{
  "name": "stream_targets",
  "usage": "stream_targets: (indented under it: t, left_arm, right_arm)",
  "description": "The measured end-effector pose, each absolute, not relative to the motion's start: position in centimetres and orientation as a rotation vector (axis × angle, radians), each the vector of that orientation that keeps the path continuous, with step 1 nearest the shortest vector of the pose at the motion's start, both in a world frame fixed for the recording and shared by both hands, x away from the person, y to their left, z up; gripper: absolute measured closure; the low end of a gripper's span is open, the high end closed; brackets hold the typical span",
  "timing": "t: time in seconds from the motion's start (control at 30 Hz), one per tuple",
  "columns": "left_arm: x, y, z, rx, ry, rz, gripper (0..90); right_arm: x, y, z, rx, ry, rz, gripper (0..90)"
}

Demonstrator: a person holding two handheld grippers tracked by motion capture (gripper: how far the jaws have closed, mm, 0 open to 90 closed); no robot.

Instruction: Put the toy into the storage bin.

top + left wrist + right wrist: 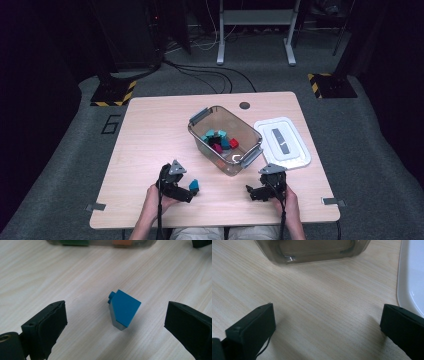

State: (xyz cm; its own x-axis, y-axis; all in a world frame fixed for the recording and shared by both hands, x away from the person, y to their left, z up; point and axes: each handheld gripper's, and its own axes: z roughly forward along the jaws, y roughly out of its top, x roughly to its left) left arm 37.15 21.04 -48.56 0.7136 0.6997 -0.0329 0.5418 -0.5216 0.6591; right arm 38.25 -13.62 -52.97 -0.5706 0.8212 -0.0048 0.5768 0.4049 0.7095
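Left gripper view: my left gripper (115, 322) gapes wide, gripping nothing; the blue sloped brick (124, 308) lies on the table (75, 277) between its jaws, untouched.

In the left gripper view, the top edge cuts off the clear bin (100, 242), so the blocks inside look like blurry green and orange patches. In the right gripper view, the white lid (412, 272) runs off the right edge. From the high view, the little blocks (220, 140) in the bin are too small to tell apart.
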Motion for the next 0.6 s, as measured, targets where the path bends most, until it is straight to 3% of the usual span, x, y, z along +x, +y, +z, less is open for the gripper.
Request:
stream_targets:
  t: [0.3,0.37,0.4,0.47,0.6]
  left_arm:
    - [37.5,19.7,-50.7,2.3,0.94,0.299,3.9]
    - [37.5,19.6,-50.8,2.292,0.934,0.305,7.7]
    - [37.4,19.6,-50.7,2.283,0.924,0.322,11.4]
    - [37.3,19.7,-50.7,2.281,0.89,0.324,37.5]
    - [37.4,19.9,-50.9,2.294,0.897,0.318,57.7]
  right_arm:
    - [38.3,-13.6,-53.0,1.204,2.312,0.96,0.0]
    - [38.3,-13.6,-53.0,1.206,2.313,0.959,0.0]
    - [38.3,-13.6,-53.0,1.206,2.313,0.959,0.0]
    - [38.2,-13.6,-53.0,1.205,2.31,0.96,0.0]
    - [38.2,-13.6,-53.0,1.205,2.31,0.96,0.0]
